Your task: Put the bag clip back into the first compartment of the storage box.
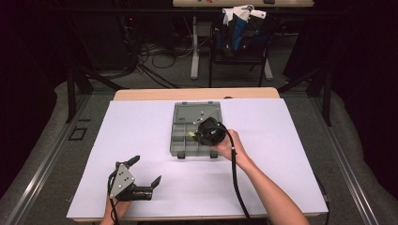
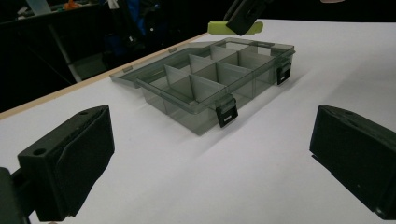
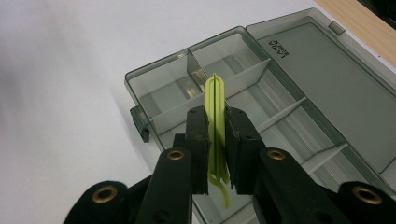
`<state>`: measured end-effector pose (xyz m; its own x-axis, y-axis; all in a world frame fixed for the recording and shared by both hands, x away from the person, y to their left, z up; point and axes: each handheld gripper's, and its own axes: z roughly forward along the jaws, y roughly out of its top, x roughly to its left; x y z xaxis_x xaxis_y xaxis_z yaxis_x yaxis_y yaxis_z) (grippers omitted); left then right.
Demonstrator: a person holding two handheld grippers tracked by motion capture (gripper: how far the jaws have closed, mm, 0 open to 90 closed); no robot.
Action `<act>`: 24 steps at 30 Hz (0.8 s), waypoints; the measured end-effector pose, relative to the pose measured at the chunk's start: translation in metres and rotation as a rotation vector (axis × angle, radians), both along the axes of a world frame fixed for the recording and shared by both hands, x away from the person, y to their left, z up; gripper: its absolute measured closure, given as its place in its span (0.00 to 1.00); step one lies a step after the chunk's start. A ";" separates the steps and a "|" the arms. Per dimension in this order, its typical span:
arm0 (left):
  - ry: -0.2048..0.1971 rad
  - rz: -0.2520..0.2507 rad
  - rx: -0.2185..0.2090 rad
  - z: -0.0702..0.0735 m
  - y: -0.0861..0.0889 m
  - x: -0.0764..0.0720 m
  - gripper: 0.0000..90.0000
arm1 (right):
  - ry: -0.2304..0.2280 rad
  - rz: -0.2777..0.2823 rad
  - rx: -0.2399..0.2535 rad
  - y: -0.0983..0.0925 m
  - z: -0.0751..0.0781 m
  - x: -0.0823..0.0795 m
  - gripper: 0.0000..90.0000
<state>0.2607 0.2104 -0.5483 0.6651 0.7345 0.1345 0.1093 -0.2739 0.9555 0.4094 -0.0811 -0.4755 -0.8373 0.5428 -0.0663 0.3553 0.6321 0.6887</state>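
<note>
A grey see-through compartment box [image 1: 184, 138] lies open on the white table, its lid [image 1: 197, 112] folded back to the far side. My right gripper [image 1: 197, 135] hovers over the box's compartments, shut on a thin lime-green plastic piece [image 3: 215, 112] that sticks up between its jaws. In the right gripper view the box [image 3: 261, 98] lies just below the green piece. In the left gripper view the same green piece [image 2: 219, 27] shows above the box [image 2: 210, 84]. My left gripper [image 1: 145, 174] rests near the table's front left, open with nothing between its jaws.
The white table sheet [image 1: 281, 154] has free room left and right of the box. A wooden strip [image 1: 197, 93] edges the far side. Beyond stand a chair with cloth [image 1: 239, 28], cables and a desk leg [image 1: 195, 47] on the floor.
</note>
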 end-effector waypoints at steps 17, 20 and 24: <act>0.002 -0.004 -0.004 0.000 0.000 0.000 0.00 | 0.000 0.011 -0.018 0.012 0.004 0.004 0.90; 0.005 -0.003 -0.010 0.000 0.000 0.000 0.00 | 0.001 0.016 -0.021 0.014 0.005 0.006 0.90; 0.001 -0.002 -0.008 0.000 0.000 0.000 0.00 | 0.005 0.008 -0.019 0.017 0.004 0.007 0.90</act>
